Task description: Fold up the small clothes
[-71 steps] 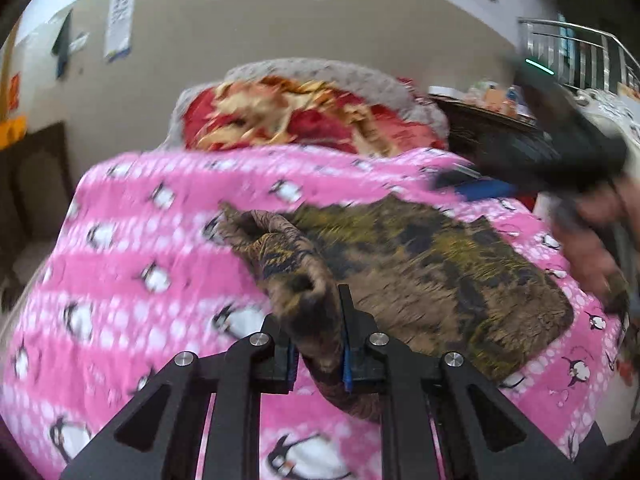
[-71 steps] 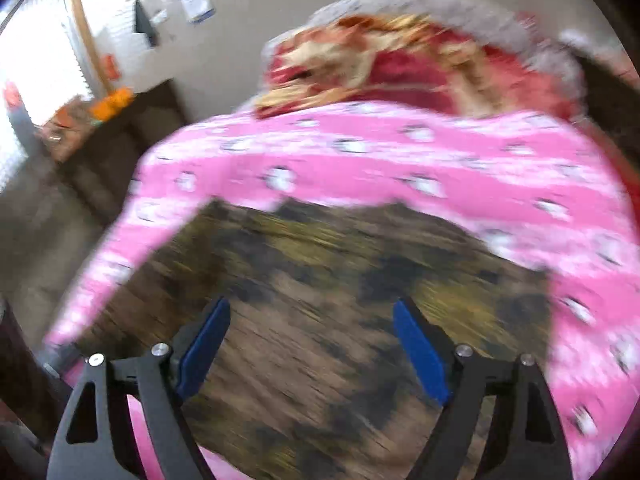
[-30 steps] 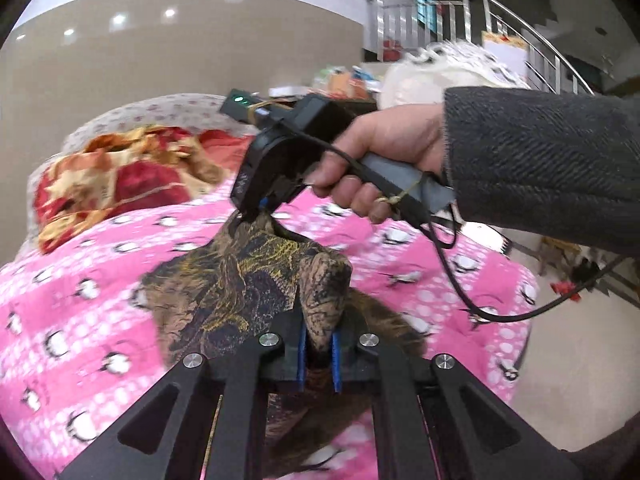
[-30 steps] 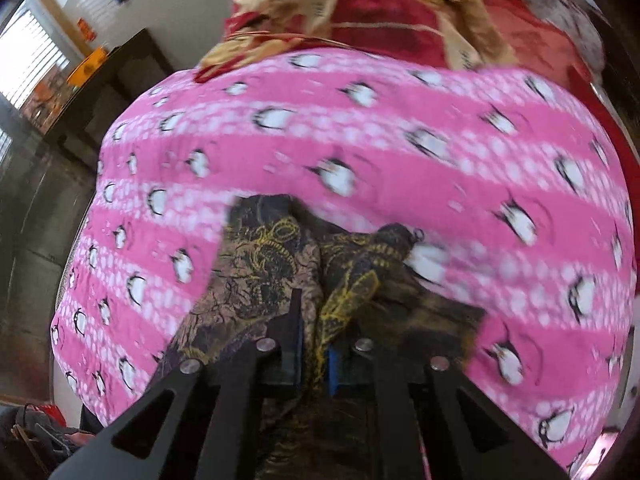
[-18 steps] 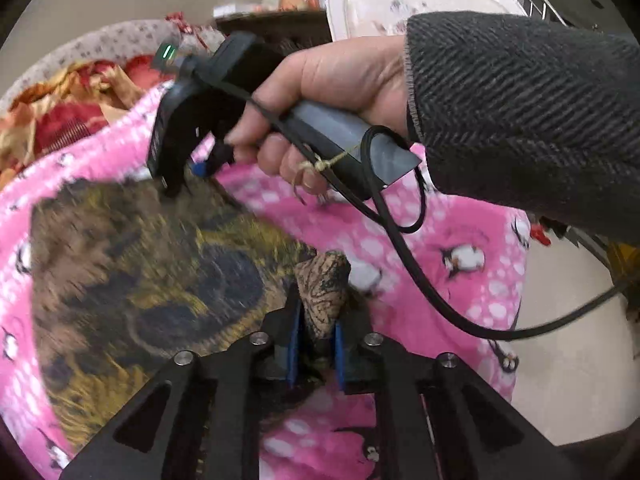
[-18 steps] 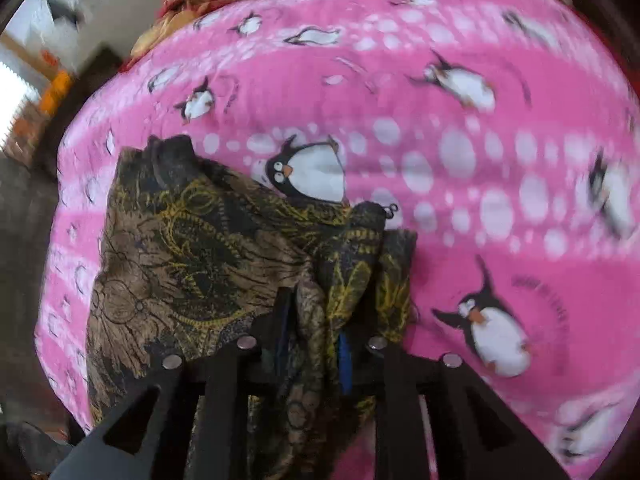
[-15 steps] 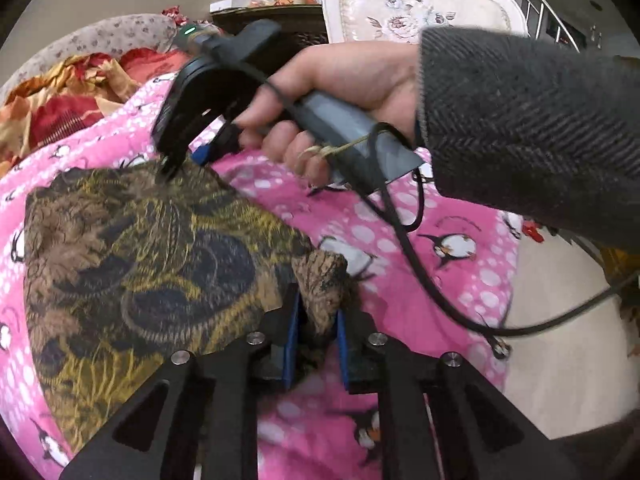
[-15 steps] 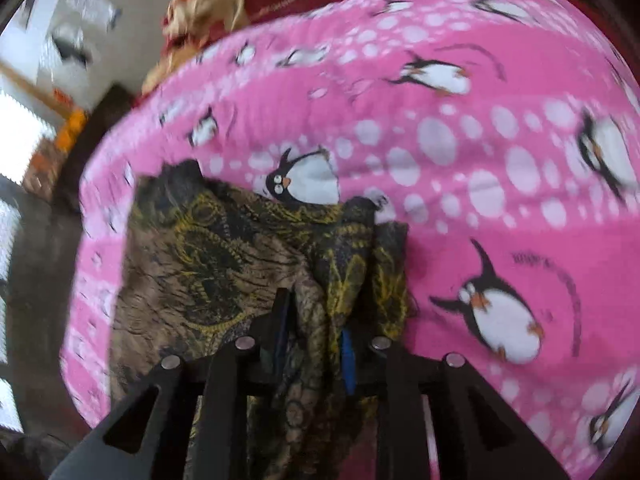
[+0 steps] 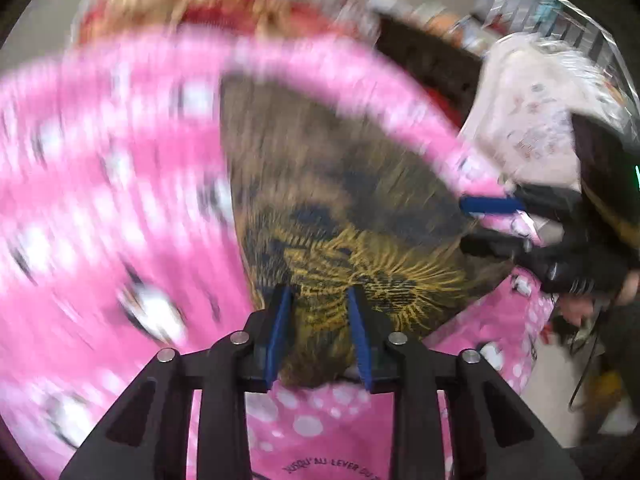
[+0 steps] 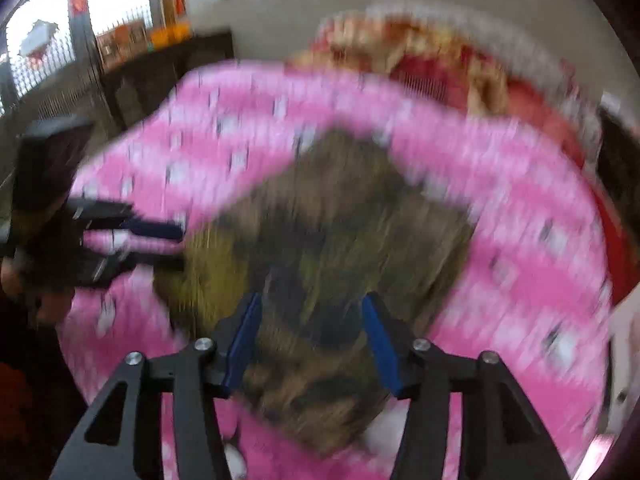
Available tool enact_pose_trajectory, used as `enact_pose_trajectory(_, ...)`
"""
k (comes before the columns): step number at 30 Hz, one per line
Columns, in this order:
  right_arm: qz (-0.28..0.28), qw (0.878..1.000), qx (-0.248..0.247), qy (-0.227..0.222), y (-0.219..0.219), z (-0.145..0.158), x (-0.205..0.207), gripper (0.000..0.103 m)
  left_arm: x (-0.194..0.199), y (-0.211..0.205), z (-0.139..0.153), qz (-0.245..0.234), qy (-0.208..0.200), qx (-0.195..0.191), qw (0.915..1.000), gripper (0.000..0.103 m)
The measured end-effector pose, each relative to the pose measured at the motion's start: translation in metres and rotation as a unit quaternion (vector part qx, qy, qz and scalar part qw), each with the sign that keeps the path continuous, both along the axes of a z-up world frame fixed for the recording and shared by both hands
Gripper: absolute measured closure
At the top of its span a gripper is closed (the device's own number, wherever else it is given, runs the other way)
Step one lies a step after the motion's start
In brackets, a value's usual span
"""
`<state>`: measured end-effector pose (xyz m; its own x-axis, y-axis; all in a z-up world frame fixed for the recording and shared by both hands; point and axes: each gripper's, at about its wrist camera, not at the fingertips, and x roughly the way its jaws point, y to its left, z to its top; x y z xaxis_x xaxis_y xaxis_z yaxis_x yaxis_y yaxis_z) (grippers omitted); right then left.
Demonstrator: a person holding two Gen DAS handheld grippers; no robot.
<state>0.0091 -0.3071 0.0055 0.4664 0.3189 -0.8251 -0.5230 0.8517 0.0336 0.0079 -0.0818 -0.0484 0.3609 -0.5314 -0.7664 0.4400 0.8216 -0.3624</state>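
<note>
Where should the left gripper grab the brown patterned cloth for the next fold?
Judging from the blurred frames: the near corner of the brown patterned cloth, which lies flat on the pink penguin blanket. The left gripper is open right above that corner, so drop straight down from the near side and pinch the edge.

Both grippers have let go. A moment ago the left gripper (image 9: 320, 332) pinched a bunch of the brown and gold cloth (image 9: 340, 200); now its jaws are apart with nothing between them. The right gripper (image 10: 310, 340) did the same and has pulled back, at about 3 o'clock in the left view. The cloth now lies flatter on the pink penguin blanket (image 9: 100, 200).
</note>
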Motion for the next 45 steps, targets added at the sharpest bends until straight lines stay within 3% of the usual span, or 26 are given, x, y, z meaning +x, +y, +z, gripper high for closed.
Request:
enact_pose_trajectory(1,-0.013,0.999,-0.038,0.020,-0.001,-0.024,-0.002,0.061,-0.003,0.000,-0.003,-0.003,-0.014,-0.010,0.9998,0.094)
enact_pose_trajectory(2,-0.027,0.999,-0.040,0.015,-0.006,-0.039,-0.008,0.061,-0.006,-0.003,0.000,-0.011,-0.023,0.004,0.9997,0.094)
enact_pose_trajectory(5,-0.034,0.999,-0.033,0.009,-0.010,-0.028,-0.014,0.062,-0.008,-0.005,0.020,-0.018,-0.044,0.016,0.9987,0.096)
enact_pose_trajectory(9,-0.037,0.998,-0.037,-0.017,0.002,0.006,0.001,0.062,0.014,-0.008,0.059,0.004,-0.107,-0.016,0.9941,0.096)
enact_pose_trajectory(12,-0.074,0.996,-0.024,-0.035,0.010,0.025,0.033,0.062,0.056,-0.025,0.050,0.016,-0.077,-0.022,0.9966,0.096)
enact_pose_trajectory(14,-0.100,0.994,-0.028,-0.026,0.011,0.018,0.060,0.062,0.077,-0.032,0.021,0.035,-0.034,0.013,0.9987,0.096)
enact_pose_trajectory(15,-0.106,0.994,-0.034,-0.017,0.011,0.007,0.070,0.062,0.086,-0.035,-0.002,0.034,0.009,0.019,0.9992,0.097)
enact_pose_trajectory(17,-0.123,0.989,-0.070,0.035,0.005,-0.032,0.089,0.060,0.079,-0.032,-0.003,0.027,-0.005,0.008,0.9996,0.097)
enact_pose_trajectory(18,-0.131,0.989,-0.055,0.044,-0.003,-0.040,0.092,0.059,0.077,-0.035,0.001,0.019,-0.009,0.018,0.9996,0.097)
enact_pose_trajectory(22,-0.143,0.988,-0.043,0.042,0.003,-0.014,0.102,0.060,0.093,-0.034,0.041,0.030,-0.049,-0.006,0.9984,0.095)
enact_pose_trajectory(24,-0.173,0.984,-0.029,0.010,0.005,0.007,0.113,0.058,0.118,-0.037,0.057,0.063,-0.075,-0.006,0.9952,0.087)
enact_pose_trajectory(26,-0.209,0.978,-0.015,-0.012,0.005,0.020,0.126,0.051,0.144,-0.044,0.062,0.092,-0.070,-0.003,0.9933,0.084)
enact_pose_trajectory(28,-0.258,0.966,-0.017,-0.030,0.010,0.019,0.153,0.049,0.168,-0.050,0.056,0.114,-0.062,-0.006,0.9916,0.084)
enact_pose_trajectory(31,-0.286,0.957,-0.038,-0.024,0.000,-0.013,0.175,0.050,0.193,-0.060,0.033,0.145,-0.046,0.019,0.9881,0.080)
enact_pose_trajectory(33,-0.297,0.954,-0.047,0.009,-0.011,-0.050,0.188,0.049,0.202,-0.060,0.007,0.145,-0.035,0.026,0.9885,0.080)
enact_pose_trajectory(34,-0.298,0.954,-0.026,0.024,-0.019,-0.064,0.187,0.049,0.198,-0.059,0.000,0.142,-0.046,0.022,0.9885,0.080)
enact_pose_trajectory(36,-0.307,0.951,0.027,0.024,-0.032,-0.063,0.187,0.048,0.195,-0.060,-0.005,0.145,-0.068,0.019,0.9869,0.080)
enact_pose_trajectory(38,-0.306,0.950,0.050,0.029,-0.037,-0.066,0.190,0.048,0.196,-0.070,-0.006,0.149,-0.078,0.048,0.9846,0.080)
enact_pose_trajectory(45,-0.311,0.947,0.078,0.031,-0.041,-0.073,0.198,0.047,0.197,-0.082,-0.007,0.156,-0.096,0.094,0.9786,0.078)
